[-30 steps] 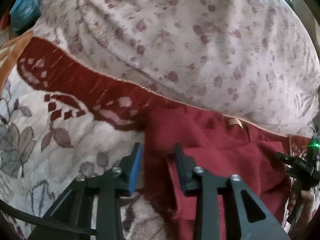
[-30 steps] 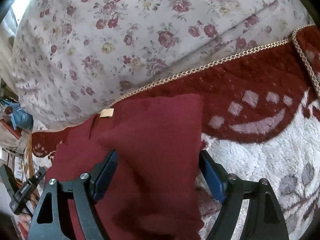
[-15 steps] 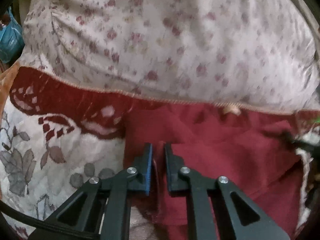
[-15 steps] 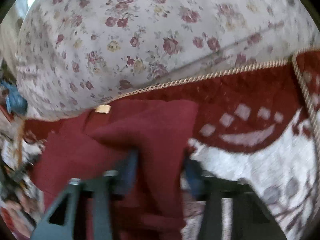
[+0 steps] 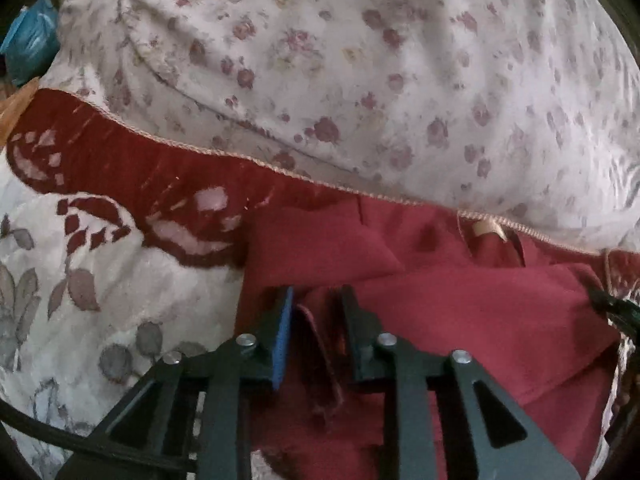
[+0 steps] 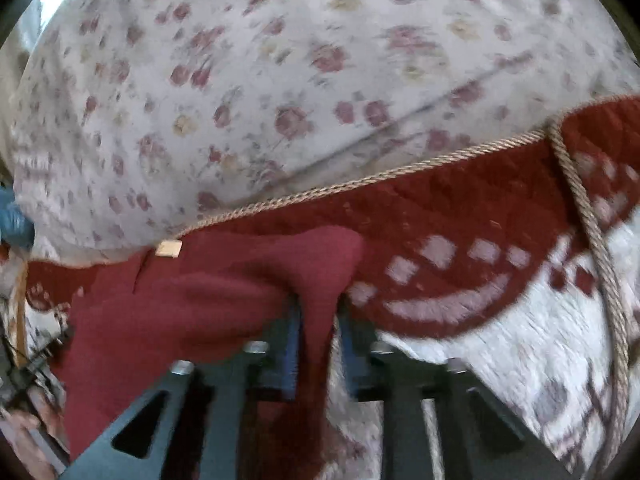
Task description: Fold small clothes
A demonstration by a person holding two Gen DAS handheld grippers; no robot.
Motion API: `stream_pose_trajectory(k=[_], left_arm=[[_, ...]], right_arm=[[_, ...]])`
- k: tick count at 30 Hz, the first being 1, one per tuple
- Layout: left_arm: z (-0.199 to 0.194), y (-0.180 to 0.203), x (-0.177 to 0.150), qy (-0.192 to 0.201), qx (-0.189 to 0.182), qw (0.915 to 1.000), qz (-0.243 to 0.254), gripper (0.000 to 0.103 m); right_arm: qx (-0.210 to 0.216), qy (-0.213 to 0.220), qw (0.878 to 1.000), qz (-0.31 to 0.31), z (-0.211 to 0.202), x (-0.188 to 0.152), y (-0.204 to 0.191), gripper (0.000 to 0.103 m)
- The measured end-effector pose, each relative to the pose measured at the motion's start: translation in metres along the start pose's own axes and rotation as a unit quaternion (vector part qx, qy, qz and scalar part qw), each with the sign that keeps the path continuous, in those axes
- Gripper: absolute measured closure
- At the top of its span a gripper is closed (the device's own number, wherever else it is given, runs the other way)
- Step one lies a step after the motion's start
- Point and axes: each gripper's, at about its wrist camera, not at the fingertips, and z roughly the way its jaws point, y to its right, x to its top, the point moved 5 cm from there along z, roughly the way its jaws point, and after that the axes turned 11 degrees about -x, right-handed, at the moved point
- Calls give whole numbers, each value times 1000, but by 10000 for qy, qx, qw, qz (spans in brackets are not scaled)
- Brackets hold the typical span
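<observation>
Left wrist view: both grippers on a dark red garment (image 5: pixel 460 304) lying on a patterned blanket (image 5: pixel 100 292) at the foot of a flowered pillow (image 5: pixel 360 60).

The left gripper (image 5: pixel 314 312) has a hemmed fold of the garment between its narrow jaws, which are opening; the pads do not seem to press on the cloth. In the right wrist view, which is blurred, the right gripper (image 6: pixel 316 320) has a raised ridge of the garment (image 6: pixel 208 292) between its jaws, which are also opening; whether the pads touch it is hard to tell. The garment's near end is cut off behind both grippers. A small tan label (image 6: pixel 169 248) sits by its far edge, partly tucked under cloth in the left view. The blanket's cord edging (image 6: pixel 400 172) runs along the pillow. At the left view's right rim only a dark sliver of the other gripper shows.
</observation>
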Motion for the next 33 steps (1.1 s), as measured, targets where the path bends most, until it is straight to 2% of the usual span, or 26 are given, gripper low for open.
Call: stream_pose_trajectory(k=[1,3,6,9,11,13,15,20,23,25,26,29,31,33], left_arm=[[-4,2,2,45,36,10000,67,64],[-10,6,2,175,148,9995,199,51],[-6,8,-1,72,198,9994,287,50],[-2,7,-5,5,304,9990,333,49],[-3,8,-6,-7,380,9984,416,46],[-4,7,-5,-2,437,9981,437,39],[-7,4,-6,-17,452,9984,334,37],[-14,2,-7,13,416,9990,151,28],[-15,4,-10,-13,475,9986,242,26],[-13,5,-13,-50,560,9978,355,21],[-12,5,-14,-57,631,9972,404,21],[-8,4,-15,-43,765,9960,460,15],[-8,4,-16,-38,787,9958,469,15],[-8,4,-16,-27,810,9955,487,15]], right_arm=[[-33,65,10000,43,-8,0,3,62],[50,243,9997,-58,-33,-1,5,61],[103,215,9983,-536,-53,-16,-6,60],[-190,-100,9939,-1081,-47,-43,-19,60],[-569,-249,9873,-1466,-38,-64,-14,60],[-482,-165,9893,-1368,-42,-69,-3,60],[-383,-213,9923,-1161,-48,-67,2,60],[-138,233,9971,-709,-73,-39,1,55],[-71,349,9958,-846,-68,-25,-21,55],[54,250,9941,-1052,-56,-23,-39,56],[13,137,9925,-1215,-46,-26,-47,56],[-592,-110,9859,-1560,-14,-37,-43,57],[-422,-90,9903,-1323,-15,-38,-36,56],[-676,-65,9899,-1243,-23,-38,-28,54]])
